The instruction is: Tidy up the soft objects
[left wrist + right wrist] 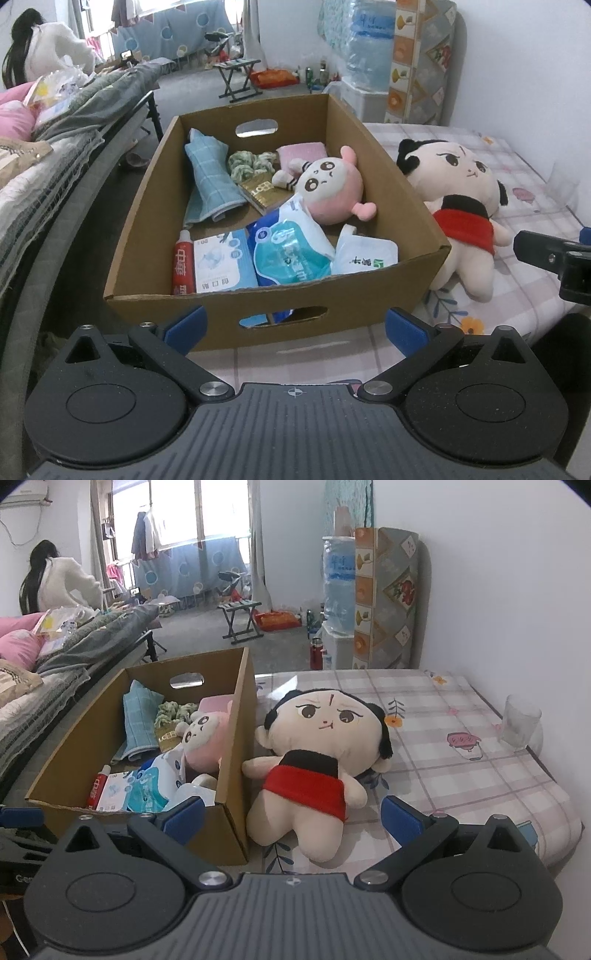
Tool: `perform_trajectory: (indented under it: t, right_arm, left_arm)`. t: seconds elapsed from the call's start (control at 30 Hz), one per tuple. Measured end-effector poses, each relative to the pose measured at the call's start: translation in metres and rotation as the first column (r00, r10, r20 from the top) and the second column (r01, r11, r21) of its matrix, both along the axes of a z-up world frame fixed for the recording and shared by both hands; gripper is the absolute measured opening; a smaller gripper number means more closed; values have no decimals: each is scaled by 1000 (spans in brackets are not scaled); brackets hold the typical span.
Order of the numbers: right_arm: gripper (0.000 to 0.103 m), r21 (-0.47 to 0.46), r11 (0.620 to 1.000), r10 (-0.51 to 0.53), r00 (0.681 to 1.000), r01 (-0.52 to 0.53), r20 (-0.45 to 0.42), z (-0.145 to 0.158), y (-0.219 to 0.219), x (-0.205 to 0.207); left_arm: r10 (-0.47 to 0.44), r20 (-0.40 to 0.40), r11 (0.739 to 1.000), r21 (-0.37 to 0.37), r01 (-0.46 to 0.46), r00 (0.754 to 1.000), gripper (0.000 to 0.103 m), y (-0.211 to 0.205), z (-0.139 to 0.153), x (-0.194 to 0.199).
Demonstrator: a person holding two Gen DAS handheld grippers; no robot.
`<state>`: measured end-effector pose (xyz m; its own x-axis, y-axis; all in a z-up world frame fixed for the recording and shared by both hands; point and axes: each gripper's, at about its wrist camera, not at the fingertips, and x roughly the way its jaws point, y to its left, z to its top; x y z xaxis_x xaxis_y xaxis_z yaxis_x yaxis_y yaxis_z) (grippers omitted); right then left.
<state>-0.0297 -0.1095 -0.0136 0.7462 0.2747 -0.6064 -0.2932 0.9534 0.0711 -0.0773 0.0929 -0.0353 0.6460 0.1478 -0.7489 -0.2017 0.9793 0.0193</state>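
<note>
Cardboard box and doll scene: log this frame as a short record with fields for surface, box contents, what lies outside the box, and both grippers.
surface: checked tablecloth
container: open cardboard box with handle cutouts
soft items in box: pink plush, blue cloth, green scrunchie, pink sponge
other box items: toothpaste tube, tissue packs
outside box: large doll in red top, lying on its back against the box's side
also on table: clear glass
left gripper: open, empty, facing box
right gripper: open, empty, by doll's legs

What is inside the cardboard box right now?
In the cardboard box: a pink plush, blue towel, green yarn, pink cloth, toothpaste tube and wipe packs. Whatever lies beneath them is covered.
</note>
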Motion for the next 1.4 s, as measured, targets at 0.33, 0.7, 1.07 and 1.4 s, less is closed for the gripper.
perform_trajectory:
  t: [0.33,0.7,1.07,1.4]
  right_arm:
    - [60,-8,1000,9,999,-10,-35,-8,2,4]
    - [60,-34,999,22,999,-23,-28,-7,7,2]
    - [60,-37,999,26,999,-28,-31,-8,8,2]
    - [60,-38,999,25,999,-27,-33,-8,8,3]
  left_arm:
    - [7,-6,1000,7,-7,1000,103,1,1,3]
    - [17,-8,1000,11,-16,1000,103,3,1,5]
    - [21,-9,1000,19,-21,1000,103,3,2,6]
    - [28,-7,999,20,-28,1000,103,5,1,6]
